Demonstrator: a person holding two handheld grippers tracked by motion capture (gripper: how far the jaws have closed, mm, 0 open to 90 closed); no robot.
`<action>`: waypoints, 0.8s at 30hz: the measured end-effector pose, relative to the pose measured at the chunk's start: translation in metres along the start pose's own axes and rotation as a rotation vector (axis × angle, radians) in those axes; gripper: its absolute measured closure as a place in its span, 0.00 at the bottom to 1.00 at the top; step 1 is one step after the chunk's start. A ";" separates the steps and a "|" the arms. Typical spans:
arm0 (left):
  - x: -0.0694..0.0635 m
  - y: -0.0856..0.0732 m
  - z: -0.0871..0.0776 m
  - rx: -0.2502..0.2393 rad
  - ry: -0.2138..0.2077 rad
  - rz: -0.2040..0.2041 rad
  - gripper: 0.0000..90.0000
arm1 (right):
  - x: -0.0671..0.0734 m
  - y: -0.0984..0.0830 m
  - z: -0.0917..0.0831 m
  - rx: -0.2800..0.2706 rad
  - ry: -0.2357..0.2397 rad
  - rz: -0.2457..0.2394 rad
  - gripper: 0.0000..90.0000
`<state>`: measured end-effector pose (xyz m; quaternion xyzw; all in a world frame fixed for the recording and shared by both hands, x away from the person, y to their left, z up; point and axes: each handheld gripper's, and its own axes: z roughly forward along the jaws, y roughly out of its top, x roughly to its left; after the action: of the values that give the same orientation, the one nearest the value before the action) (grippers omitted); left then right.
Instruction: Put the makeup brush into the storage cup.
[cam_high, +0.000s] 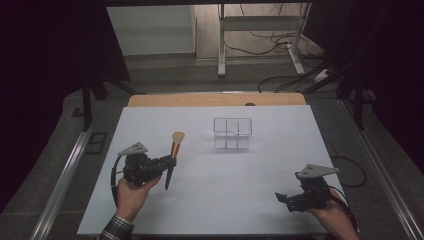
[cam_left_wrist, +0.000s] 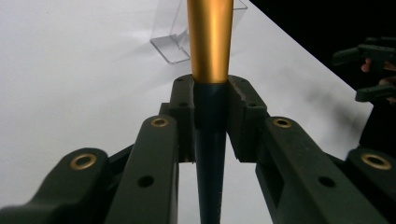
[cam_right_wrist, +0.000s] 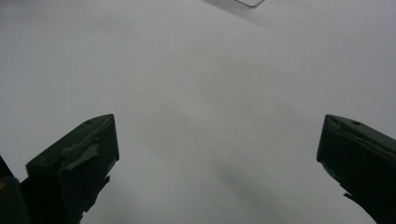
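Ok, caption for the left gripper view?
Left gripper clamps a brush at its dark handle, clear organizer beyond.

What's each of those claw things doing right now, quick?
Left gripper: closed on the makeup brush, clamping its dark handle just below the gold band.
Right gripper: open, nothing between its jaws, over the white table.

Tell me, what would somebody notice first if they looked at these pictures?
Probably the makeup brush with its gold ferrule, dark handle and peach bristles, held up off the white table by the left gripper, whose black jaws are shut on its handle. Next comes the clear plastic organiser box with compartments, standing farther back near the table's middle. At the near right, the right gripper waits with its jaws wide open above the bare tabletop.
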<state>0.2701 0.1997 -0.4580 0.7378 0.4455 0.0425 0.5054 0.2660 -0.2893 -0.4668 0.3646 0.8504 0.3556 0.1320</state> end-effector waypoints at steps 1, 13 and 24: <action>-0.002 -0.001 0.000 0.005 0.001 0.007 0.82 | 0.000 0.000 0.000 -0.002 -0.003 -0.002 0.00; -0.018 -0.006 0.000 0.032 0.001 0.051 0.82 | -0.001 0.001 -0.001 -0.030 -0.002 0.009 0.00; -0.031 -0.014 -0.004 0.031 -0.019 0.062 0.82 | 0.000 0.001 -0.001 -0.024 -0.005 0.007 0.00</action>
<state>0.2408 0.1817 -0.4552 0.7595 0.4180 0.0442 0.4964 0.2660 -0.2894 -0.4652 0.3668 0.8445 0.3652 0.1373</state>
